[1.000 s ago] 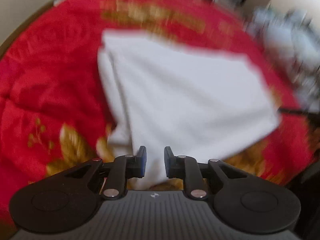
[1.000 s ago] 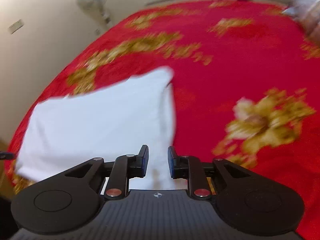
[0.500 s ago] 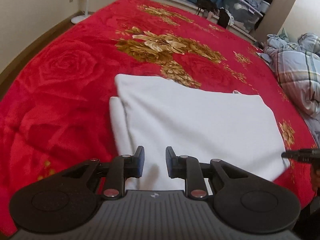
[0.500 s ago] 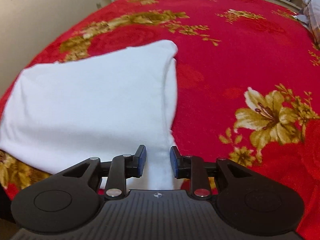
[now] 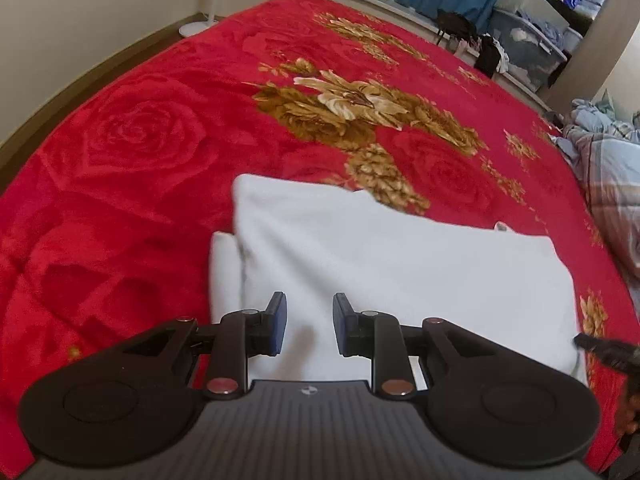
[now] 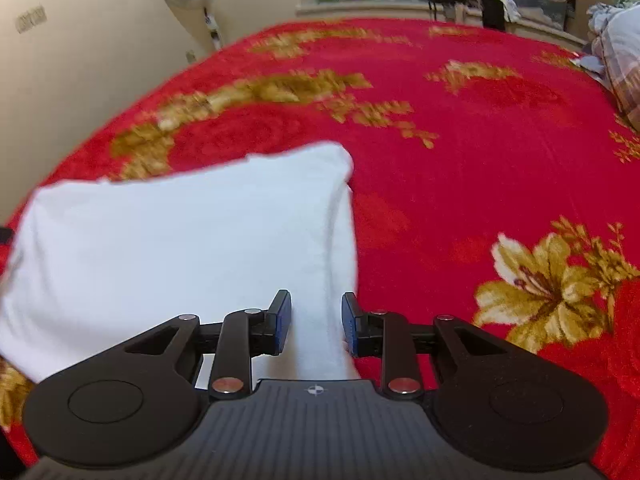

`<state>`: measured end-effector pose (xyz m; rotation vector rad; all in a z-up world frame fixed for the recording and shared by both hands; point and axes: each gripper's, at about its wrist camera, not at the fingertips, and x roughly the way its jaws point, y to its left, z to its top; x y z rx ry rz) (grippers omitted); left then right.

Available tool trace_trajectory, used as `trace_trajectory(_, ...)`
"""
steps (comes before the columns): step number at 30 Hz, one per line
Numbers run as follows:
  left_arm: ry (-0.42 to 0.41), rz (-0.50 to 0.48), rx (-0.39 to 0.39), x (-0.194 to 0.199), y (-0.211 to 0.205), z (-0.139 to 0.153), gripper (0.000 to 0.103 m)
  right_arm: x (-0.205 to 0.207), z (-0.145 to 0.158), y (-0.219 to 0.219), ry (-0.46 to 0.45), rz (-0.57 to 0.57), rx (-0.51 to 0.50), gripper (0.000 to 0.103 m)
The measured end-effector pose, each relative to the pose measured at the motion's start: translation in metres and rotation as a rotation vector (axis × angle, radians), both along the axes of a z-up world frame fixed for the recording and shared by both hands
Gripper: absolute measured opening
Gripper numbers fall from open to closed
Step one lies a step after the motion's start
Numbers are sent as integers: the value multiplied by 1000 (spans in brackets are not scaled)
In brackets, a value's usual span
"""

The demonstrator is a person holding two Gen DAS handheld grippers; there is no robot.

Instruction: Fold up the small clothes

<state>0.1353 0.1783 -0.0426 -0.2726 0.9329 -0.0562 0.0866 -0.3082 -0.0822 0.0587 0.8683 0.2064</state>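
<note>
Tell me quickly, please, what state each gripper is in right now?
Left gripper: open, holding nothing, over the white garment.
Right gripper: open, holding nothing, jaws either side of the garment's folded edge.

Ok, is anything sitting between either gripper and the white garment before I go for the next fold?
Nothing visible does. The left gripper and right gripper are both open, with the folded white garment directly beyond their fingertips on the red floral blanket. No other item lies on the cloth near either one.
</note>
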Motion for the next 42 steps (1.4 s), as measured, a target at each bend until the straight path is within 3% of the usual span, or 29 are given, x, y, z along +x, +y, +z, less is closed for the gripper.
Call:
trace_trajectory(3, 16, 16, 37, 9, -5, -5, 29, 7, -9, -3, 28, -22, -12, 32)
trace_trajectory(5, 80, 38, 70, 19, -4, -17, 38, 8, -6, -4, 21, -23, 2, 33)
trace_trajectory(7, 152, 33, 94, 27, -4, -31, 37, 8, -7, -3, 20, -16, -15, 33)
trace_trajectory(8, 145, 41, 88, 26, -2, -30, 37, 7, -8, -3, 23, -15, -34, 35)
trace_trajectory(10, 98, 63, 67, 23, 2, -20, 38, 4, -6, -2, 15, -21, -61, 36)
trace_trajectory(15, -64, 94, 108, 1, 15, 19, 39, -20, 22, 13, -84, 6, -112, 37)
trace_trajectory(19, -150, 65, 115, -31, 27, 51, 39, -44, 40, 33, -122, -18, -26, 37)
trace_trajectory(22, -193, 12, 174, -61, 30, 73, 41, -63, 45, 59, -131, -8, 54, 36)
trace_trajectory(24, -251, -25, 203, -90, 33, 83, 46, -77, 47, 85, -151, 24, 70, 22)
trace_trajectory(26, -290, -36, 212, -114, 38, 82, 51, -88, 48, 111, -170, 62, 81, 17)
trace_trajectory(29, -323, -10, 174, -144, 48, 66, 51, -101, 45, 150, -195, 116, 93, 17)
trace_trajectory(31, -267, 6, 171, -147, 54, 55, 51, -105, 41, 176, -199, 152, 113, 17)
trace_trajectory(34, -305, 19, 282, -151, 58, 52, 51, -108, 32, 214, -185, 225, 137, 17)
trace_trajectory(36, -292, 35, 309, -151, 64, 47, 51, -111, 24, 244, -187, 316, 125, 17)
trace_trajectory(40, -243, 87, 249, -149, 88, 39, 51, -129, 11, 299, -241, 513, 49, 17)
trace_trajectory(42, -222, 127, 229, -147, 99, 38, 52, -134, 5, 320, -253, 594, 17, 24)
